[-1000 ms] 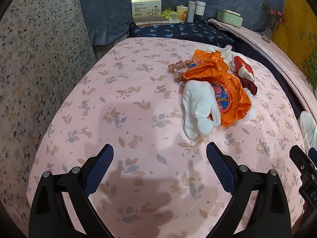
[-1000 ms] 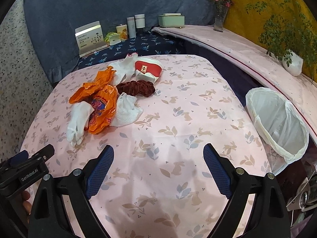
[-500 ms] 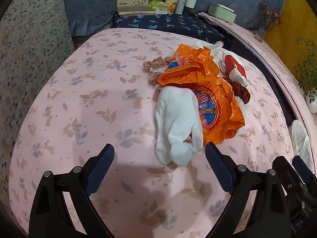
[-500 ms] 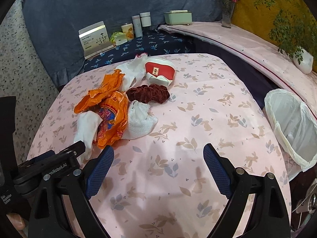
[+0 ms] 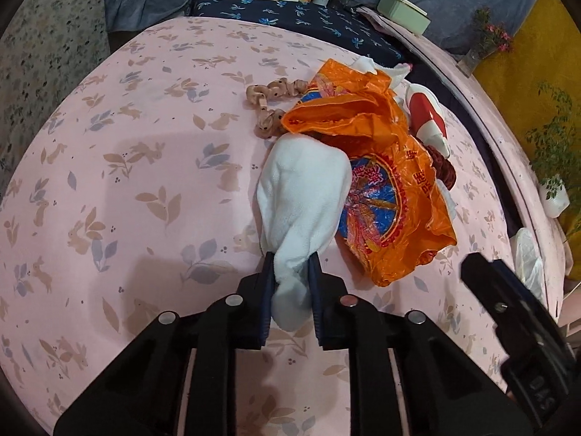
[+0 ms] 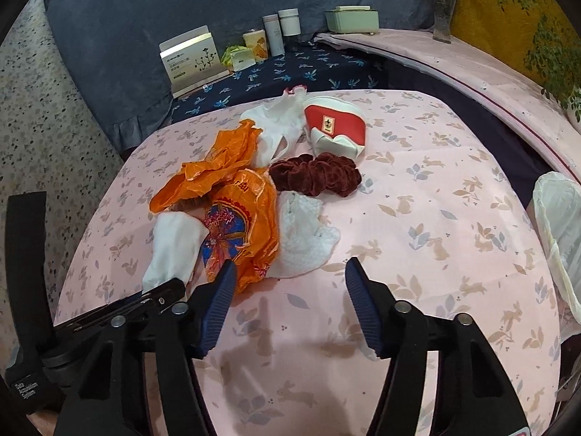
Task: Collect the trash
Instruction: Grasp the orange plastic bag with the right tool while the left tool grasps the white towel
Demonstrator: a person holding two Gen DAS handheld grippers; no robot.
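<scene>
The left wrist view shows the left gripper (image 5: 290, 287) with its jaws clamped on the near end of a white sock (image 5: 301, 196); the pinched tip bulges out behind the pads. Only this view shows a beige dotted scrunchie (image 5: 270, 103) lying beyond the sock, partly tucked under the orange plastic bag (image 5: 377, 167). The right gripper's body (image 5: 515, 330) juts in at the right edge.

The right wrist view shows what the left one mostly hides: a dark red velvet scrunchie (image 6: 316, 174) ahead of the right gripper (image 6: 287, 309), a red and white pouch (image 6: 336, 129) beyond it, a white garment (image 6: 279, 130) just left of the pouch, and a crumpled white cloth (image 6: 305, 239) just ahead of the jaws, touching the orange bag (image 6: 232, 214). The right jaws stand wide apart, holding nothing, low over the pink tabletop (image 6: 435, 218). The left gripper (image 6: 159, 292) appears beside the right one's left finger, with the sock (image 6: 174, 247) running forward from it.

A white-lined trash bin (image 6: 559, 239) stands off the tabletop's right edge; its contents cannot be made out.

The sock's long axis runs straight away from the left jaws, its wider end pointing forward and lying against the bag's left side.
</scene>
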